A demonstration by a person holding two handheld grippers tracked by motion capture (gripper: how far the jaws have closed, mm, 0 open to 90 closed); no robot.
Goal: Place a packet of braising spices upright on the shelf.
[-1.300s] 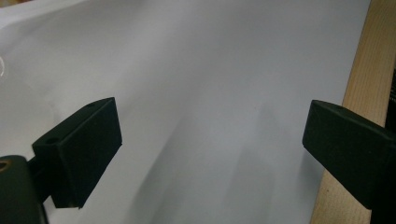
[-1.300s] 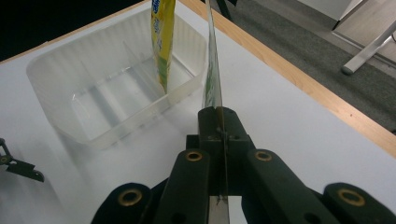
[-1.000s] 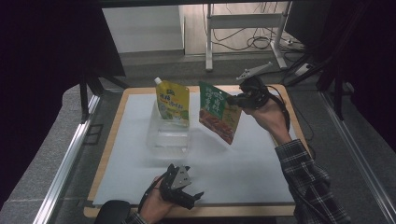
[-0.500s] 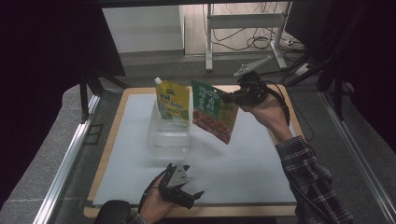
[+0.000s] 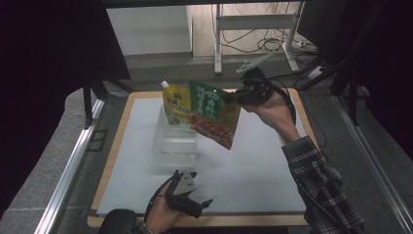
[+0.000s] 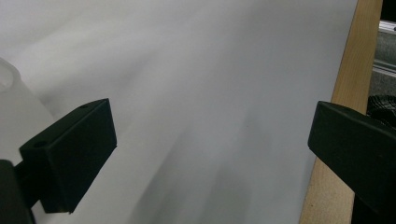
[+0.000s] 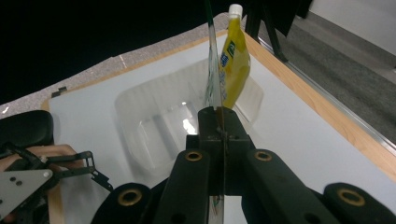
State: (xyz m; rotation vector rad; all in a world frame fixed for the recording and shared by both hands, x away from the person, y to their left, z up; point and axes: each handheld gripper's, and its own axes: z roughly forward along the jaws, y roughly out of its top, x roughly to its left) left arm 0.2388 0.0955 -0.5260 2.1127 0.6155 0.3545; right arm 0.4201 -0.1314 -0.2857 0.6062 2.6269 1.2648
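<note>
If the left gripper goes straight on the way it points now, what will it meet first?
Probably nothing soon: between the open left gripper lies bare white table sheet, running to the wooden edge. The clear container sits off to one side, though depth is hard to judge.

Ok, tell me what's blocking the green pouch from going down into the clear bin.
Nothing visible blocks it. The right gripper holds the green pouch above the clear bin; the yellow pouch stands at the bin's far end, leaving open space nearer.
</note>
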